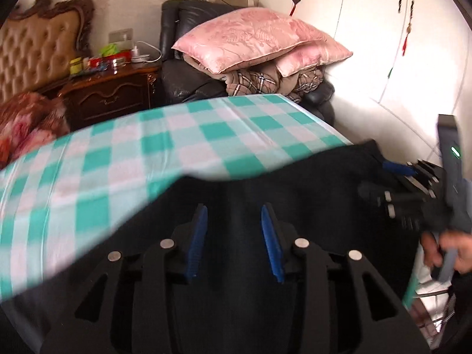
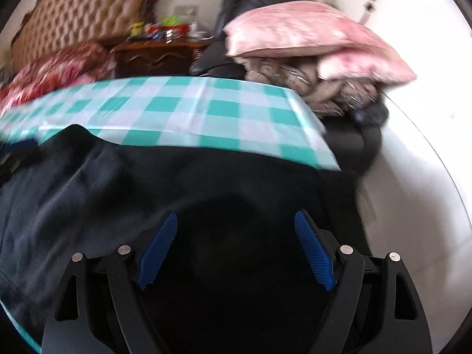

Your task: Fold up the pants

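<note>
Now | left gripper [image 1: 233,212] parted, empty | right gripper [image 2: 236,221] wide apart | dark pants [image 2: 206,183] on checked cloth [image 1: 118,147]

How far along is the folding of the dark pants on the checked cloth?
Done: the dark pants lie on the checked cloth, though how many folds are made cannot be told. In hand: nothing; the left gripper and right gripper are open above the fabric. Left: gripping and folding.

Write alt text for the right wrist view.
The right claw, its blue pads apart and nothing between them, hovers over dark pants spread on a green-and-white checked cloth. Behind are pink pillows piled on a dark armchair and a cluttered wooden nightstand.
</note>
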`<state>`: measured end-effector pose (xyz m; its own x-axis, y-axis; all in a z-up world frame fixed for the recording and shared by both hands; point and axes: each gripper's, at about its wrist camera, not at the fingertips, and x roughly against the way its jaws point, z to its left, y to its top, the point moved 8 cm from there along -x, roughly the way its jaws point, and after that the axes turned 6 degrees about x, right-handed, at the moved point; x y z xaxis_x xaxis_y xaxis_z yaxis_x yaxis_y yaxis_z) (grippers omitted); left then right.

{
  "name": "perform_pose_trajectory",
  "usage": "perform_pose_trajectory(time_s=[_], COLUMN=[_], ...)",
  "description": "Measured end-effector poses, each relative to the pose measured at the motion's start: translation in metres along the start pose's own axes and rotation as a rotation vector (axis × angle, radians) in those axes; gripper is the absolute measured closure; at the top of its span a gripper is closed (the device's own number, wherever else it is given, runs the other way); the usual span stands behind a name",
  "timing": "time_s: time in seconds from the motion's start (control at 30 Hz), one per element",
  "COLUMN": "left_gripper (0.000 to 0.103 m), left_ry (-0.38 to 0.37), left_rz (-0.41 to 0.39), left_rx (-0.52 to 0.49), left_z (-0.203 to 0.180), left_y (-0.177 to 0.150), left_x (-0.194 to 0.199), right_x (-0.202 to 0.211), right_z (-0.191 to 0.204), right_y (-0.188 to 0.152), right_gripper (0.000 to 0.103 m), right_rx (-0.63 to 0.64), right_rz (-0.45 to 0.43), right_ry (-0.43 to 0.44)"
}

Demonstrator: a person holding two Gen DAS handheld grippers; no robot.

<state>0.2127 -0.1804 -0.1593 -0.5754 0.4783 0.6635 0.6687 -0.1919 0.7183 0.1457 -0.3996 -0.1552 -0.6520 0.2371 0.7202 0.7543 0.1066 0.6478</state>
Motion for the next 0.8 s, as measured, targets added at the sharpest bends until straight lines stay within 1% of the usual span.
perform_pose_trajectory(time_s=[0.03, 0.07, 0.1, 0.13, 0.17, 0.23, 0.27, 0.3, 0.33, 0.37, 0.4, 0.43, 0.47, 0.53, 0.57, 0.63, 0.67, 0.7, 0.73, 0.8], left_gripper=[0.064, 0.064, 0.064, 0.06, 0.058, 0.058, 0.058, 0.058, 0.058, 0.057, 0.055, 0.049, 0.048, 0.049, 0.049, 0.05, 0.05, 0.05, 0.05, 0.051], left_ry=[0.001, 0.005, 0.016, 0.045, 0.095, 0.176, 0.229, 0.268, 0.288, 0.305, 0.341, 0.374, 0.397, 0.433, 0.459, 0.491, 0.514, 0.515, 0.505, 0.465], left_rz=[-0.006, -0.017, -0.028, -0.04, -0.05, -0.027, -0.006, -0.003, -0.018, -0.06, -0.089, -0.111, -0.139, -0.169, -0.206, -0.243, -0.258, -0.27, -0.285, -0.316], left_rx=[0.014, 0.051, 0.092, 0.14, 0.197, 0.28, 0.318, 0.345, 0.376, 0.437, 0.479, 0.514, 0.579, 0.692, 0.776, 0.849, 0.887, 0.908, 0.933, 0.967], left_z=[0.001, 0.007, 0.014, 0.025, 0.043, 0.074, 0.094, 0.11, 0.124, 0.144, 0.158, 0.172, 0.194, 0.227, 0.25, 0.274, 0.288, 0.295, 0.302, 0.31], left_y=[-0.014, -0.031, -0.045, -0.062, -0.084, -0.118, -0.138, -0.153, -0.163, -0.174, -0.183, -0.19, -0.203, -0.223, -0.237, -0.252, -0.262, -0.267, -0.274, -0.277], left_x=[0.015, 0.035, 0.05, 0.065, 0.082, 0.098, 0.108, 0.119, 0.134, 0.159, 0.177, 0.191, 0.211, 0.237, 0.258, 0.28, 0.293, 0.3, 0.308, 0.317], right_x=[0.009, 0.013, 0.013, 0.009, 0.005, 0.006, 0.007, 0.008, 0.009, 0.008, 0.008, 0.007, 0.006, 0.006, 0.006, 0.013, 0.02, 0.026, 0.036, 0.051], right_z=[-0.005, -0.007, -0.01, -0.012, -0.015, -0.02, -0.021, -0.02, -0.019, -0.019, -0.019, -0.019, -0.019, -0.019, -0.019, -0.019, -0.015, -0.011, 0.0, 0.024], right_y=[-0.01, -0.019, -0.033, -0.042, -0.052, -0.061, -0.063, -0.063, -0.063, -0.064, -0.065, -0.065, -0.065, -0.064, -0.063, -0.06, -0.058, -0.057, -0.053, -0.047], right_gripper=[0.024, 0.021, 0.019, 0.019, 0.018, 0.017, 0.017, 0.017, 0.017, 0.017, 0.017, 0.016, 0.016, 0.015, 0.016, 0.016, 0.016, 0.016, 0.016, 0.016], right_rx=[0.0, 0.013, 0.041, 0.059, 0.069, 0.046, 0.049, 0.051, 0.05, 0.046, 0.042, 0.038, 0.036, 0.03, 0.028, 0.004, -0.011, -0.019, -0.025, -0.012], right_rz=[-0.004, 0.003, 0.032, 0.06, 0.088, 0.062, 0.065, 0.067, 0.072, 0.075, 0.078, 0.08, 0.08, 0.09, 0.1, 0.12, 0.106, 0.089, 0.065, 0.03], right_ry=[-0.02, -0.039, -0.067, -0.084, -0.102, -0.089, -0.091, -0.097, -0.108, -0.116, -0.123, -0.128, -0.131, -0.137, -0.144, -0.173, -0.161, -0.139, -0.1, -0.047])
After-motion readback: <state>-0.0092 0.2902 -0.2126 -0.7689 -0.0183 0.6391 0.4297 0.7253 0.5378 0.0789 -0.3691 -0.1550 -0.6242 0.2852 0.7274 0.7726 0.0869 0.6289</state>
